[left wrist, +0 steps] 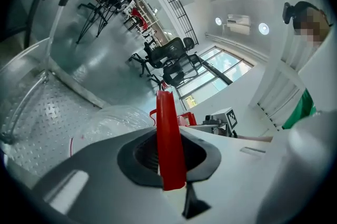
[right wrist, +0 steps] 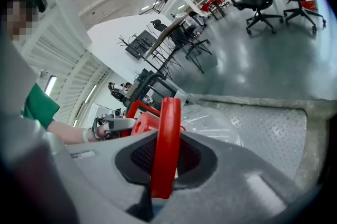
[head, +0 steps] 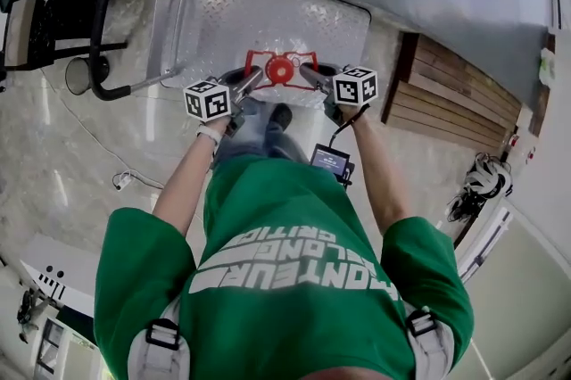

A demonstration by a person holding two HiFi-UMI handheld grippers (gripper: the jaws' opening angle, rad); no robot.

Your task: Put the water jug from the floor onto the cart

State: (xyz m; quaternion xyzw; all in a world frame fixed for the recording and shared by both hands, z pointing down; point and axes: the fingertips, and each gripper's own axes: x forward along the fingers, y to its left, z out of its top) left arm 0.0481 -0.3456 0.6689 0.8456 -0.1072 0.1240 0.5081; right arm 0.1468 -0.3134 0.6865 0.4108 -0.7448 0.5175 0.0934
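Pale, glossy floor lay round a cart with a diamond-plate metal deck and a black tubular bar at its left end; a slatted wooden pallet sat to the right. The jug was over the deck's near edge, between the two grippers. Whether it rested on the plate could not be told.

Both forearms reached forward and down, nearly parallel. The left gripper and right gripper angled inward toward each other, marker cubes facing up.

From the head view only the jug's round red cap and angular red handle showed. The gripper views added the body, clear, rounded, wrinkled-looking plastic lying just over the studded deck. In the left gripper view the jaws were clenched on a flat red strip of the handle, standing upright between the dark pads. In the right gripper view the jaws were likewise clamped on a red band of it, with the opposite gripper beyond. Those views also showed black office chairs on a grey floor farther off.
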